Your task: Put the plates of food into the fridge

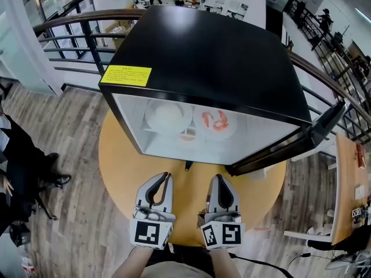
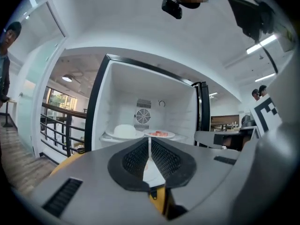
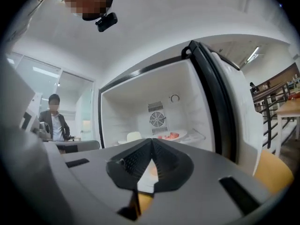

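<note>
The round table (image 1: 120,168) lies mostly hidden beneath the fridge (image 1: 203,57).

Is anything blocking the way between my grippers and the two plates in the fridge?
Nothing visible. The fridge door is swung open to the right, and the white-food plate and pink-food plate sit on the shelf, directly ahead of the shut left gripper and right gripper.
</note>
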`<state>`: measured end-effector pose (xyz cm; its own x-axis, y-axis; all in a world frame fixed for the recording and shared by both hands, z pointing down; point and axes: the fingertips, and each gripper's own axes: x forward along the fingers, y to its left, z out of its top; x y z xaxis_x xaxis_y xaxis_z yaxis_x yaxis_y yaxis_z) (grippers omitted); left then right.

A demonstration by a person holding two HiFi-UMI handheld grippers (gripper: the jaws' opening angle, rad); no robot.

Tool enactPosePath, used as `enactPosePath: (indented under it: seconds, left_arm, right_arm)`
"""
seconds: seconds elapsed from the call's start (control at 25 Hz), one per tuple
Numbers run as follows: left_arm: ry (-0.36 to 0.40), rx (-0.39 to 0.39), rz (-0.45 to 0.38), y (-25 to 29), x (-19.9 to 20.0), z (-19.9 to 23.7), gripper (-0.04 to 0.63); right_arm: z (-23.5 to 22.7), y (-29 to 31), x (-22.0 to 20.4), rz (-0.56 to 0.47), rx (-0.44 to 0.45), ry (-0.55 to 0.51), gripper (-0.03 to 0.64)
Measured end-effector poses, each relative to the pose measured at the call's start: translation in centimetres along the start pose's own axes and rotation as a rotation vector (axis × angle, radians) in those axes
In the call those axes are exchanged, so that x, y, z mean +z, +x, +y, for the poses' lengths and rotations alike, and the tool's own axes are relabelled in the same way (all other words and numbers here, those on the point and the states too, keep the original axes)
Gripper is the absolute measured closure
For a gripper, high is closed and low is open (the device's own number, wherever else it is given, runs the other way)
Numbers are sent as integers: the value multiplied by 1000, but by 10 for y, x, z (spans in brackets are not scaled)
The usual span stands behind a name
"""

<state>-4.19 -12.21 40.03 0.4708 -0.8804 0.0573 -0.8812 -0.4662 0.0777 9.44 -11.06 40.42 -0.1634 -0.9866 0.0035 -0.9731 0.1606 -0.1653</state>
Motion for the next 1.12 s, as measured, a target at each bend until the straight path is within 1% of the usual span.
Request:
enactPosePath:
  seconds: [0.16,0.24,0.36,0.56,0.72,0.84,1.0,1.12]
  left_arm:
    - [-12,-32,-19,-8,16,-15,572]
    - [0,-28,-40,-14,21,-19,572]
    - [7,-22,-45,-20,22,-25,572]
    - [13,-25,-68,-28,30,-30,572]
    - [14,-22,-87,-34,34,-35,572]
    - [16,-12,-93,-37,36,-32,572]
    - [9,-6,-79,-40,35,-29,572]
    - [12,2,-84,-42,34,-27,572]
  right_arm:
    - [2,-18,17,-33,-23,-10,603]
    - [5,-27,22,-46,-21,-20,604]
    - [9,-37,27,-59,-16,-47,604]
    - [15,-47,38,-77,-9,-43,604]
    - [18,-53,36,-77,-1,-37,604]
    - [24,-53,34,-73,11,-51,604]
    - [32,-51,32,-69,25,-65,604]
    - [34,-52,29,-60,28,-68,604]
